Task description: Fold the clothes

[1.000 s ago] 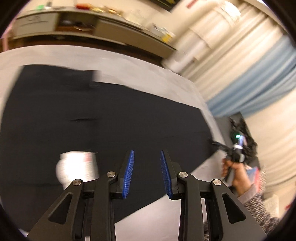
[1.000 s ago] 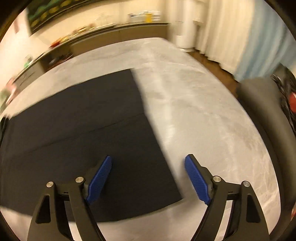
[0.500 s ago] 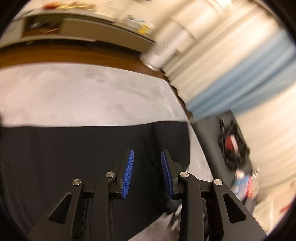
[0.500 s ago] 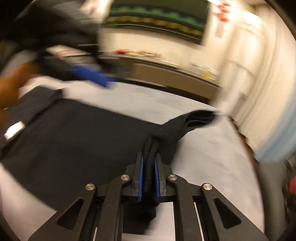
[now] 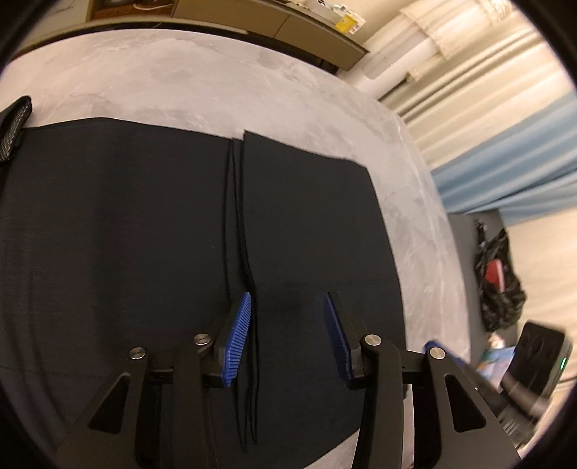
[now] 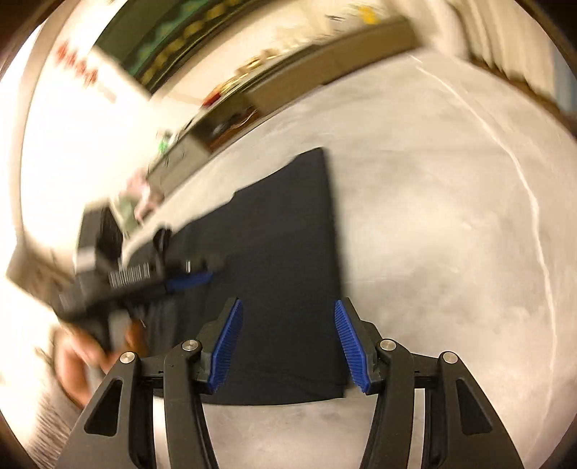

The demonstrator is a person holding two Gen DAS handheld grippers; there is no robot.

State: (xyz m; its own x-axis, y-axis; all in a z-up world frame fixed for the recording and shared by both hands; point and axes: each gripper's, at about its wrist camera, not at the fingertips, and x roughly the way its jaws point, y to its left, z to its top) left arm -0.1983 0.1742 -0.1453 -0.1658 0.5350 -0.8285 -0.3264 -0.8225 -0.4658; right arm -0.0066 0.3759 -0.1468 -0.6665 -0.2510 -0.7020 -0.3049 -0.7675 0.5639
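Observation:
A black garment (image 5: 144, 234) lies flat on the grey table (image 5: 216, 83), with a folded-over panel (image 5: 313, 223) on its right side whose edge runs down the middle. My left gripper (image 5: 286, 339) is open and empty just above that edge. In the right wrist view the garment (image 6: 281, 252) lies flat too. My right gripper (image 6: 285, 346) is open and empty over its near right corner. The left gripper (image 6: 187, 279) shows blurred at the left of that view, held by a hand.
A counter with shelves and clutter (image 5: 252, 18) runs behind the table. White and blue curtains (image 5: 487, 126) hang at the right. A black bag (image 5: 497, 281) sits on a dark seat beyond the table's right edge. Bare grey table (image 6: 450, 234) lies right of the garment.
My right gripper has let go of the black fabric it held pinched and now stands open. The lifted part now lies folded over. My left gripper has opened wider.

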